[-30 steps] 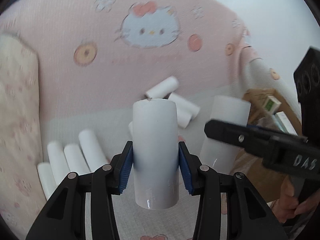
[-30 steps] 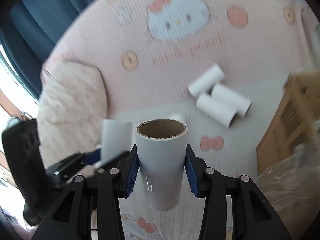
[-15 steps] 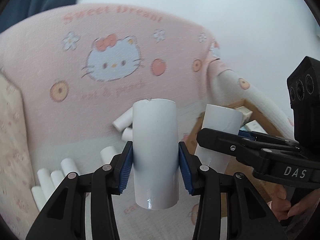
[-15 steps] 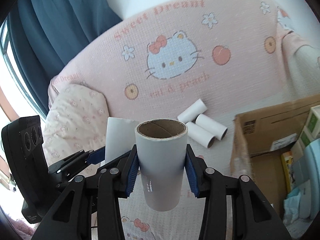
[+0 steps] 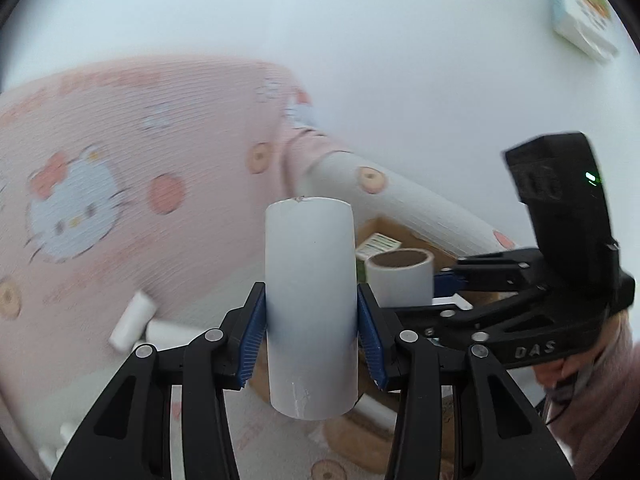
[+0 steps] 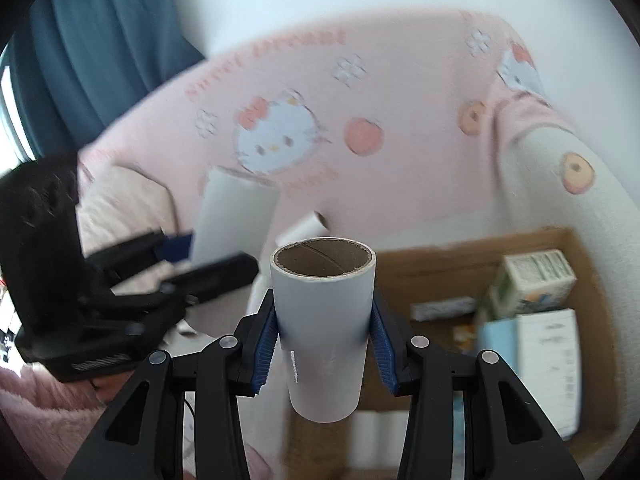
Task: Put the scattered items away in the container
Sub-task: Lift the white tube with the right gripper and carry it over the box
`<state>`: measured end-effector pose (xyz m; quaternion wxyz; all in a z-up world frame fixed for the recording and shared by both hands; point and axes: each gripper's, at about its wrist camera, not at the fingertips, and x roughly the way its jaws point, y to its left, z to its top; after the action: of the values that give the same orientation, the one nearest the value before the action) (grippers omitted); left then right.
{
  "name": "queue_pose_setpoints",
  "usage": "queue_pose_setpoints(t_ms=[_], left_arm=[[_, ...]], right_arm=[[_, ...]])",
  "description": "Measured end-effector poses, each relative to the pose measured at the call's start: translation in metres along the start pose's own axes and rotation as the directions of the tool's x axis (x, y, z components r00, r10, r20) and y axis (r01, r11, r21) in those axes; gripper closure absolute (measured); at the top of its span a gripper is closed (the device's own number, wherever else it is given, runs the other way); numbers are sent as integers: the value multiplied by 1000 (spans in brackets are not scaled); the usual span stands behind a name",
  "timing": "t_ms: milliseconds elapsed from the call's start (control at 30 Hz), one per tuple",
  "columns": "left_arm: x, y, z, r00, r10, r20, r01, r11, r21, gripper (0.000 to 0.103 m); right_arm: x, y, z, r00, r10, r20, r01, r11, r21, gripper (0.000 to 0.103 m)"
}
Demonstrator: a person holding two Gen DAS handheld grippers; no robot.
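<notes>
While each tool clamps its own upright tube, carry both over the box (image 6: 472,264) before releasing: the left tool (image 5: 311,340) pinches a white tube (image 5: 311,304), the right tool (image 6: 324,344) a tube (image 6: 324,320) with its brown core showing. Clear the near wall, lower inside, then open one tool at a time so neither tube bounces out

the bed (image 6: 400,92) has a pink cartoon-cat cover. on it lie white paper rolls (image 5: 134,320) near the raised pink back, and an open cardboard box (image 6: 460,264) stands beside them on the cover.
</notes>
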<state>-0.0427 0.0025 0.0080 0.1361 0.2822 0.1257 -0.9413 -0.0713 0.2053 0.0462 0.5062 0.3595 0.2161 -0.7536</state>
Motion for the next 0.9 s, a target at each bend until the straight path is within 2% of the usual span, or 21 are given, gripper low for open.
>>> queue_pose_setpoints(t_ms=[133, 300, 400, 433, 567, 633, 700, 900], left_arm=[[22, -14, 2, 999, -20, -44, 22, 998, 52, 56], [37, -10, -1, 996, -26, -82, 30, 998, 51, 56], [36, -6, -2, 996, -13, -92, 17, 999, 46, 56], [38, -5, -1, 996, -8, -94, 12, 999, 45, 56], [28, 8, -4, 997, 13, -75, -12, 1000, 16, 56], [28, 12, -5, 997, 18, -75, -17, 1000, 5, 56], [28, 14, -6, 996, 23, -82, -23, 1000, 4, 56], [33, 16, -4, 995, 33, -97, -33, 999, 4, 56]], right_arm=[[10, -31, -1, 994, -15, -112, 20, 999, 44, 62], [42, -57, -10, 960, -20, -279, 49, 994, 99, 62], [69, -65, -19, 918, -33, -395, 83, 991, 108, 62], [81, -67, -23, 896, -43, -442, 97, 990, 102, 62], [111, -67, -36, 838, -116, -533, 170, 984, 53, 62], [122, -64, -44, 807, -117, -578, 165, 986, 31, 62], [129, -62, -51, 791, -110, -601, 161, 986, 31, 62], [151, -62, -67, 726, -172, -666, 211, 977, -23, 62]])
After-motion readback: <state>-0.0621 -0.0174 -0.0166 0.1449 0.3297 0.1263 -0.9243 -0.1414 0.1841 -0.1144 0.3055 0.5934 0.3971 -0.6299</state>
